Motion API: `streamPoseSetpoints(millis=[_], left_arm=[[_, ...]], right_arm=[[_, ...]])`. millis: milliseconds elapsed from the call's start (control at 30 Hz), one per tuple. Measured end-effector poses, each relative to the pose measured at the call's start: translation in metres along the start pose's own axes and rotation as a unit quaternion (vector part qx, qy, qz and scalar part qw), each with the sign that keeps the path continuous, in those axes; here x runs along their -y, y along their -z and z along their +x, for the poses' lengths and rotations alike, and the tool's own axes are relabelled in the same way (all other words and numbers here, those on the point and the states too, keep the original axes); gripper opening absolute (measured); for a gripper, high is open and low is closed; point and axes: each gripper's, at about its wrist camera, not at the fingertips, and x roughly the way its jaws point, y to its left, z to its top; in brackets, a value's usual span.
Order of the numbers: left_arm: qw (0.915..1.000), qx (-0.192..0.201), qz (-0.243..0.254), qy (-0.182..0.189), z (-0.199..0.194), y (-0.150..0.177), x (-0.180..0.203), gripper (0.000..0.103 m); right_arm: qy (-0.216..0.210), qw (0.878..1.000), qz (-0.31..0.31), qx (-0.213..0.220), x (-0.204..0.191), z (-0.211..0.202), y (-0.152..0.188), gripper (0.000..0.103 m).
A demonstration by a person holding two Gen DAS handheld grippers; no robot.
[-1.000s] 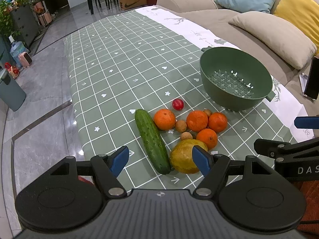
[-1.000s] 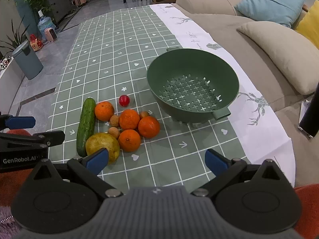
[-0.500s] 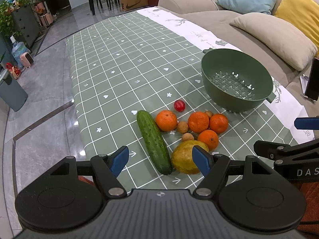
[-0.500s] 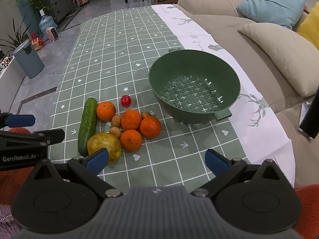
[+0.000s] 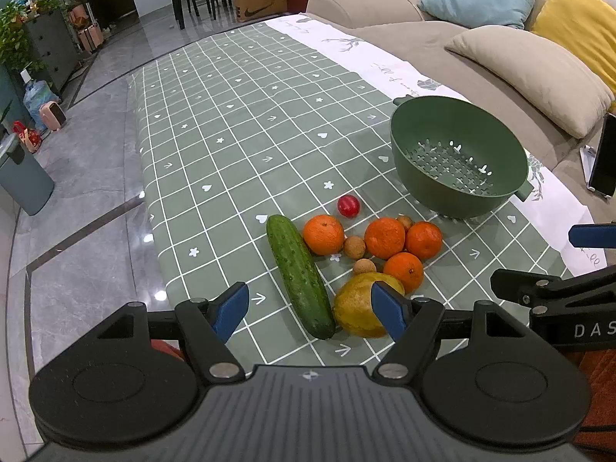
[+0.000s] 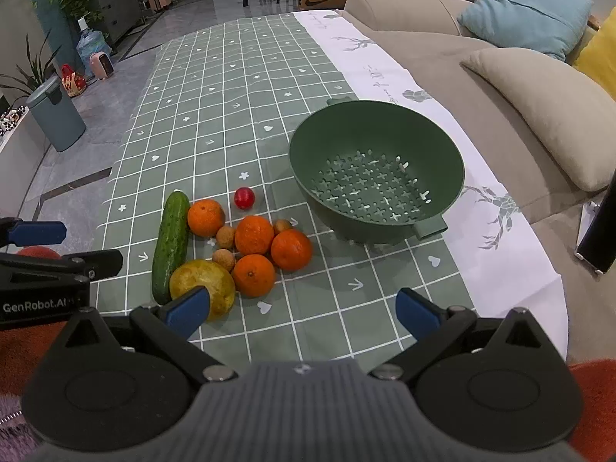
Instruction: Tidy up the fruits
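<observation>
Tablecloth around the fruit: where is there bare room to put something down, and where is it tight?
Free: the checked cloth beyond the cherry tomato and left of the colander, and the near patch between the oranges and the white border. Crowded: the cluster from cucumber to oranges, with the longans and the pear packed together.

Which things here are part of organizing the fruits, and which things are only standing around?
For the job: four oranges, yellow-green pear, three small brown fruits, red fruit, green colander, cucumber, left gripper, right gripper.

Standing around: pillows, grey bin, water bottle.
</observation>
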Motion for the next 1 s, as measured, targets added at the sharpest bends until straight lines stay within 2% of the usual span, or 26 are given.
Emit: streamPoseSetpoints(millis=[733, 900, 1000], left_arm=[[1.0000, -0.007, 0.003, 0.006, 0.009, -0.007, -0.001, 0.085], [0.9996, -0.018, -0.006, 0.022, 0.024, -0.014, -0.009, 0.074], [0.9984, -0.035, -0.028, 0.033, 0.040, -0.019, -0.019, 0.065]], right_arm=[[-0.017, 1.000, 0.012, -0.008, 0.005, 0.015, -0.002, 0.099], [-0.033, 0.999, 0.025, 0.001, 0.010, 0.024, -0.006, 0.097], [-0.045, 0.998, 0.032, 0.002, 0.011, 0.035, -0.010, 0.083]])
